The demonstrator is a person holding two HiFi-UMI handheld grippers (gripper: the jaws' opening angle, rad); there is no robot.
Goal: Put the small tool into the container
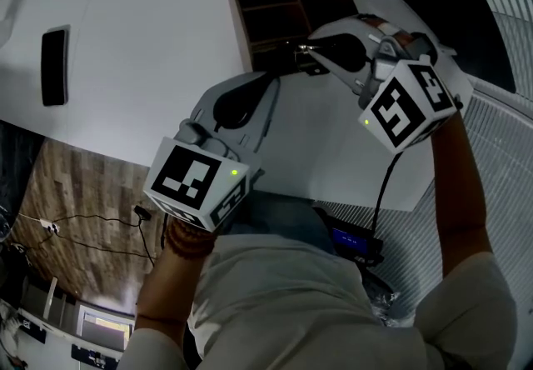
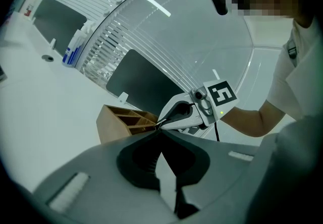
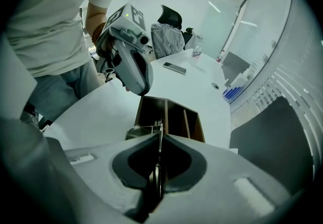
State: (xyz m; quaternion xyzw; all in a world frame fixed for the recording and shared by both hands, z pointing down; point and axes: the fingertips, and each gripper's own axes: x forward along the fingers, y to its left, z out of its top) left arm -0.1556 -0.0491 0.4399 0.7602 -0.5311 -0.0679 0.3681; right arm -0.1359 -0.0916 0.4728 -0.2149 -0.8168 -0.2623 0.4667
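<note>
A dark wooden container [image 1: 287, 2] with several open compartments stands on the white table [image 1: 141, 52]. My right gripper [image 1: 310, 50] points steeply down over the container's near edge, shut on a small thin metal tool [image 1: 300, 48]. In the right gripper view the tool [image 3: 144, 129] sticks out at the closed tips [image 3: 160, 134], just above the container [image 3: 174, 117]. My left gripper [image 1: 273, 77] hovers close beside it with its tips meeting and nothing between them. From the left gripper view, its tips [image 2: 159, 132] sit right by the container [image 2: 113, 122] and the right gripper [image 2: 162, 124].
A black phone [image 1: 54, 67] lies on the table at the far left. The table's near edge runs just in front of the person's body. A glass partition and a blue-and-white item [image 2: 70, 51] stand beyond the table. An office chair [image 3: 171, 16] is behind.
</note>
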